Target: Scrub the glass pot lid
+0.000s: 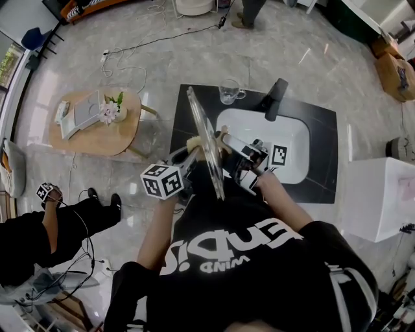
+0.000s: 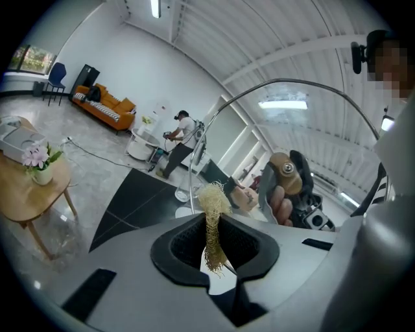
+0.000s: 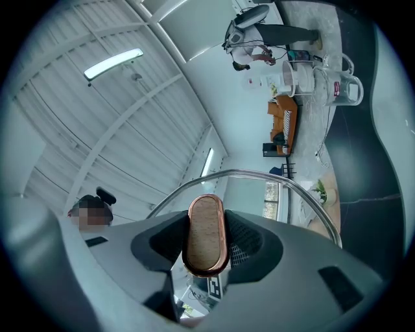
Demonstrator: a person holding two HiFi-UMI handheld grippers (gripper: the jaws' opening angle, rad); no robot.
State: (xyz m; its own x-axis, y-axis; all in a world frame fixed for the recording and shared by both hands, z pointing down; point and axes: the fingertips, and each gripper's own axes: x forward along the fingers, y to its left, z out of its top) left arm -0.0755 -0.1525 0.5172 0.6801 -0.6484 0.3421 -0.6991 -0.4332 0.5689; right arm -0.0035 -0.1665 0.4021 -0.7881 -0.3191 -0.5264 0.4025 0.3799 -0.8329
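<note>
Standing on edge over the sink, knob pointing right, the lid is clamped there by the right gripper; a loofah is pinched in the left gripper; marble floor is seen around.

The right gripper's own body hides the lower part of the glass lid it holds. The scrubber's lower end disappears between the left gripper's jaws. In the head view the sink beneath both grippers is partly covered by them and the lid, and the person standing beyond them is cut off at the top edge, legs only.
</note>
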